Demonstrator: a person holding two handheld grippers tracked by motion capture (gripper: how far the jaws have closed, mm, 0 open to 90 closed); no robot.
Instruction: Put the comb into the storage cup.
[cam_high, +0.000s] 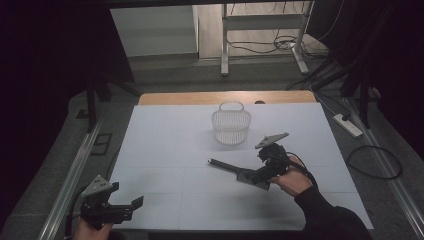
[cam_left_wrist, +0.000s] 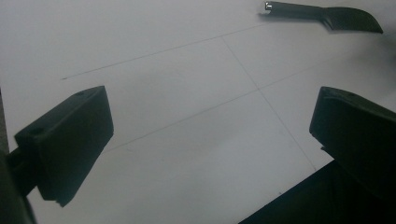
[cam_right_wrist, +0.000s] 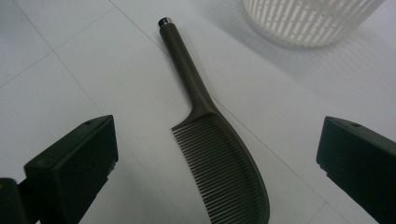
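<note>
A dark comb (cam_high: 225, 166) with a long handle lies flat on the white table (cam_high: 165, 140), right of centre. In the right gripper view the comb (cam_right_wrist: 224, 158) lies between my jaws, handle pointing away, teeth to the left. My right gripper (cam_high: 256, 175) (cam_right_wrist: 219, 140) hovers open over the comb's toothed head, touching nothing. A white slatted basket (cam_high: 231, 124) (cam_right_wrist: 308, 18) stands upright just beyond the comb. My left gripper (cam_high: 131, 206) (cam_left_wrist: 215, 112) is open and empty at the table's near left corner, and the comb (cam_left_wrist: 327, 14) shows far ahead of it.
A wooden strip (cam_high: 225, 97) runs along the table's far edge. On the floor lie a power strip (cam_high: 347, 125) and cables to the right, and a metal frame (cam_high: 262, 30) stands behind. Metal rails flank the table on both sides.
</note>
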